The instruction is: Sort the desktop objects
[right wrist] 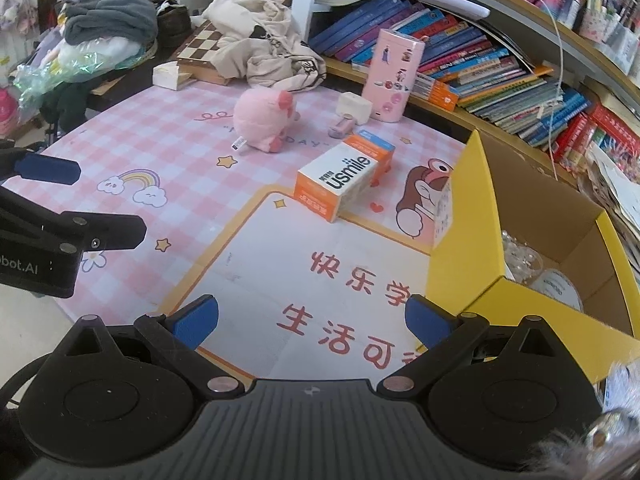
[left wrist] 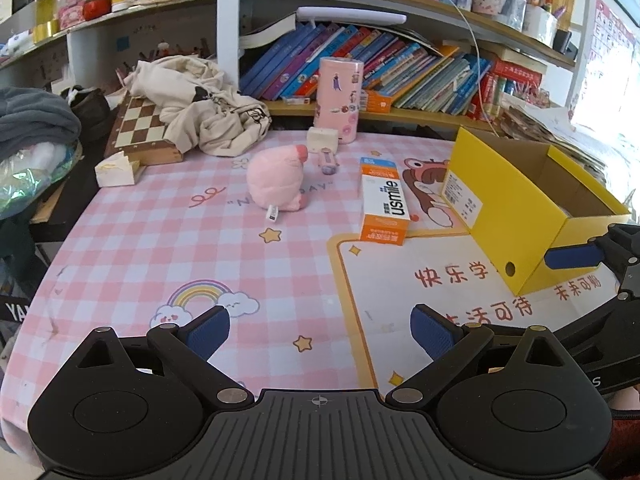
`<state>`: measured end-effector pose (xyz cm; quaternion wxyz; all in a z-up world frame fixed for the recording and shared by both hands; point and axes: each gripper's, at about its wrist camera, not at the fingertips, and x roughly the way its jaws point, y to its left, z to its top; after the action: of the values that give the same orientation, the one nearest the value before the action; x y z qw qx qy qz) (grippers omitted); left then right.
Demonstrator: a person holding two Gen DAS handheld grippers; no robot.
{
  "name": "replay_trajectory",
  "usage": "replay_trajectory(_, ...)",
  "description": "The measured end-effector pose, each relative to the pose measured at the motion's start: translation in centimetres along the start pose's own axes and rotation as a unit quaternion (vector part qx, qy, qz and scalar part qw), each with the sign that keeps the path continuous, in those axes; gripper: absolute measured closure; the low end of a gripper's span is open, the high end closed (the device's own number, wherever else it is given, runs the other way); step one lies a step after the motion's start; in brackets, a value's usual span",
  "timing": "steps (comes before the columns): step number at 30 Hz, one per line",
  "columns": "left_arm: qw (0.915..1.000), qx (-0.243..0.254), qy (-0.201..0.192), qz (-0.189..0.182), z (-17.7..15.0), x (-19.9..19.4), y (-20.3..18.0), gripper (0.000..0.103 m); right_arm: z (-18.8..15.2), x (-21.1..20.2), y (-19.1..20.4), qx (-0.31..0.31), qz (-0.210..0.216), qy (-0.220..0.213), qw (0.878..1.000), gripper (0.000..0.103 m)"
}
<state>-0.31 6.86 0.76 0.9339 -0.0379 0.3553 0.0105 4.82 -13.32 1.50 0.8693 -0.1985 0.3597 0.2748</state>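
Observation:
A pink plush pig (left wrist: 276, 178) (right wrist: 262, 118) lies on the checked mat. To its right an orange-and-white usmile box (left wrist: 384, 200) (right wrist: 346, 180) lies flat. A small pink-purple item (left wrist: 329, 160) (right wrist: 342, 126) and a cream block (left wrist: 322, 138) (right wrist: 354, 106) sit in front of a tall pink box (left wrist: 339, 98) (right wrist: 392, 74). The yellow cardboard box (left wrist: 520, 216) (right wrist: 472, 256) stands open at the right, with clear beads and a round lid inside. My left gripper (left wrist: 320, 334) is open over the mat's near edge. My right gripper (right wrist: 312, 322) is open beside the yellow box's near corner.
A chessboard (left wrist: 138, 128) under a beige garment (left wrist: 204, 100) and a white tissue box (left wrist: 116, 170) occupy the back left. Book-filled shelves (left wrist: 400, 68) line the back. Grey cloth and bags (left wrist: 32, 136) pile up at the left. The mat's white panel (right wrist: 300, 256) lies before both grippers.

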Motion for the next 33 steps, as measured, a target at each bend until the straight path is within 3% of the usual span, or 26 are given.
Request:
replay_trajectory(16,0.9981,-0.041,0.018,0.041,0.4,1.6,2.4,0.004,2.7,3.8,0.6,-0.034,0.039,0.014,0.999,0.002)
replay_trajectory(25,0.9975,-0.043,0.039,0.041,0.7,3.4,2.6,0.004,3.5,6.0,-0.3,-0.016,0.047,0.033,0.998,0.002)
replay_trajectory(33,0.9949,-0.084,0.0,0.055,2.3,4.3,4.2,0.004,4.7,7.6,-0.9,0.001,0.042,0.029,0.999,0.002)
